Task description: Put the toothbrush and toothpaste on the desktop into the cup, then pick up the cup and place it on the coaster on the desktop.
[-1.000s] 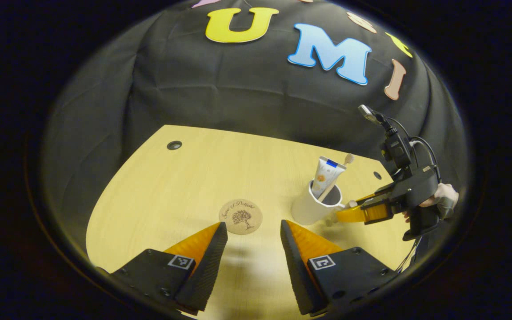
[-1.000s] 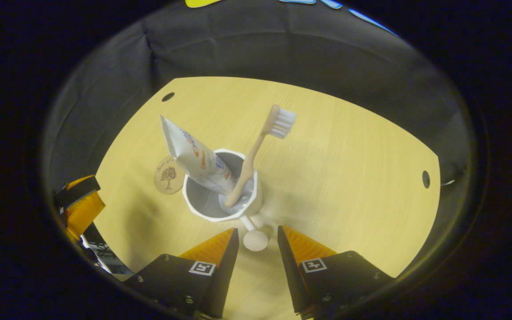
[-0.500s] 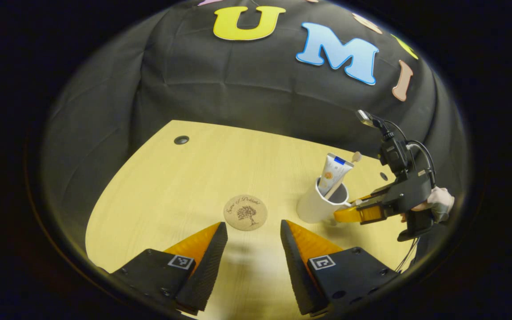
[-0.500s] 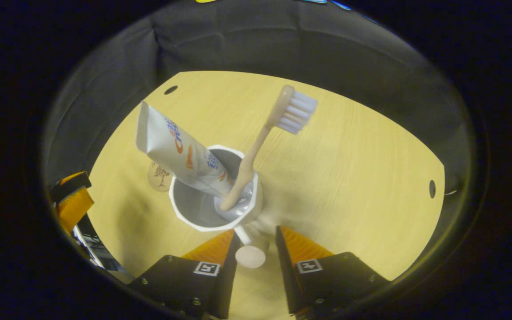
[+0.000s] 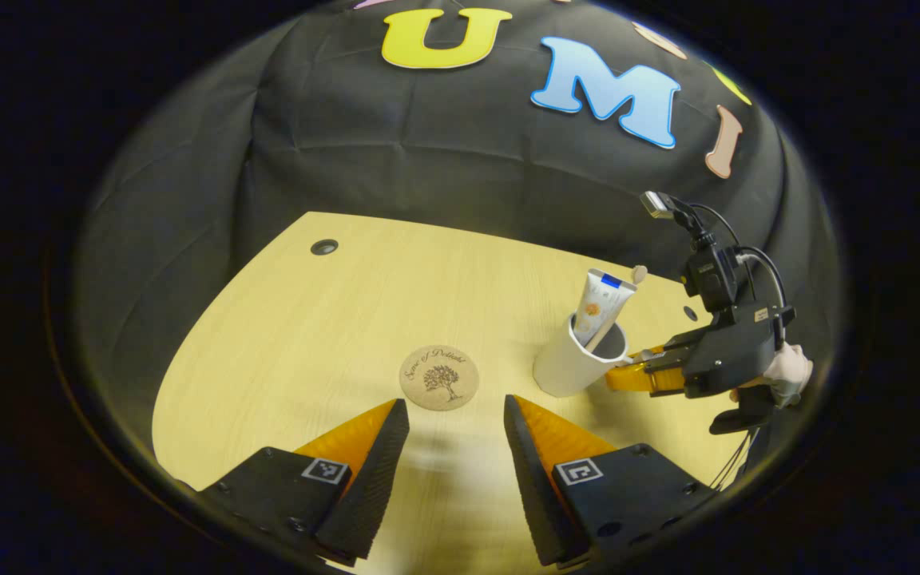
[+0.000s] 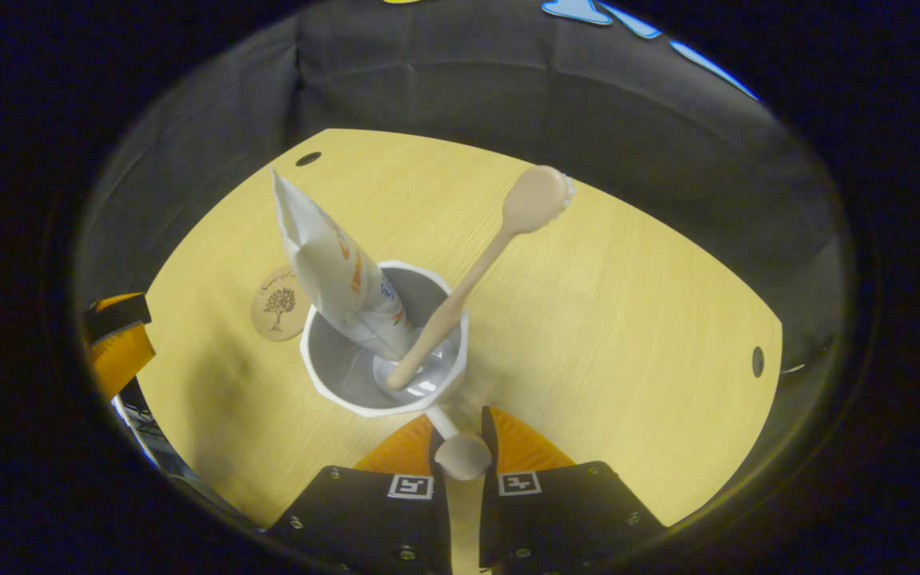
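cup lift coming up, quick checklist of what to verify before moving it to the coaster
1. Toothpaste is in the cup: ok, it leans on the rim.
2. Toothbrush is in the cup: ok, head up and tilted away.
3. Right gripper is closed on the cup's handle: ok, both fingers are against it in the right gripper view.
4. Coaster is bare: ok, nothing lies on it.
5. Left gripper is out of the way: ok by the look of it, open and held short of the coaster.
6. Cup is off the desktop: cannot tell.
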